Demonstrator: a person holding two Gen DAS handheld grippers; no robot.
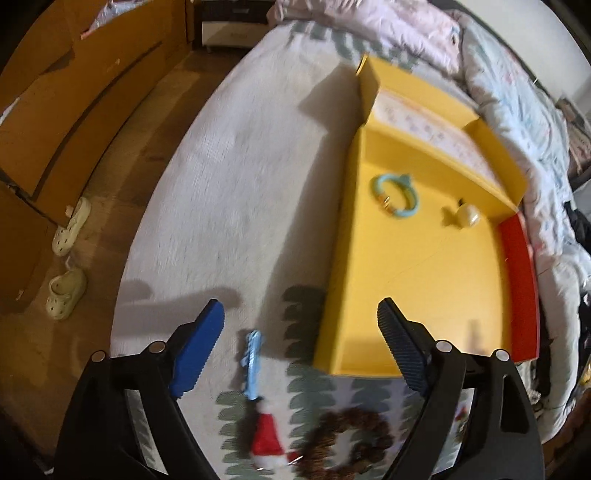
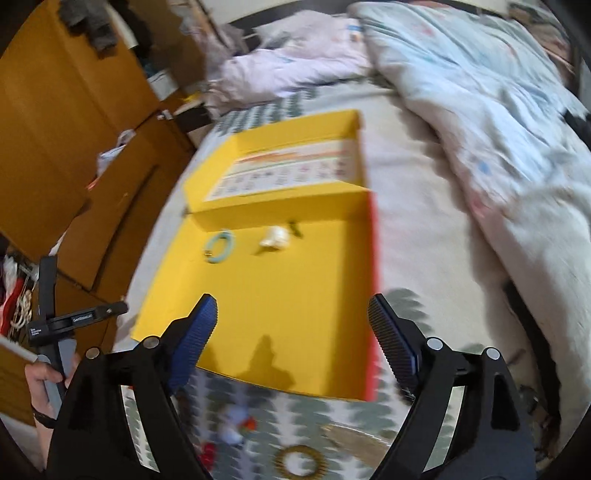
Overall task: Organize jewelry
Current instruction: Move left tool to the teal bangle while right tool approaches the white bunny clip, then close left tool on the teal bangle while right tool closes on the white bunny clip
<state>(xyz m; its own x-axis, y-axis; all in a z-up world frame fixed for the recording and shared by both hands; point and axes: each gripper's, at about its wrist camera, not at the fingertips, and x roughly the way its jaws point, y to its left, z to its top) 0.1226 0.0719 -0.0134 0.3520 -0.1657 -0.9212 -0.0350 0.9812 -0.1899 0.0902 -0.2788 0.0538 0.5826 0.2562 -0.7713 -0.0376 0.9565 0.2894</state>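
A shallow yellow box (image 1: 424, 280) with a red side wall lies open on the bed, and the right wrist view shows the same yellow box (image 2: 280, 295). Inside it rest a light blue bracelet (image 1: 397, 195) (image 2: 220, 245) and a cream pearl-like piece (image 1: 466, 216) (image 2: 275, 237). On the blanket in front of the box lie a light blue hair clip (image 1: 252, 363), a red Santa-hat clip (image 1: 266, 439) and a brown beaded bracelet (image 1: 349, 441). My left gripper (image 1: 301, 332) hangs open above the hair clip, holding nothing. My right gripper (image 2: 291, 321) is open over the box's near part, empty. A gold ring-shaped piece (image 2: 301, 461) lies below it.
The bed carries a heaped pale quilt (image 2: 480, 122) and pink bedding (image 1: 369, 29) behind the box. Wooden cabinets (image 1: 74, 110) and floor run along the left, with two pale clogs (image 1: 66, 258) there. A hand (image 2: 40, 384) holds the other gripper's handle at left.
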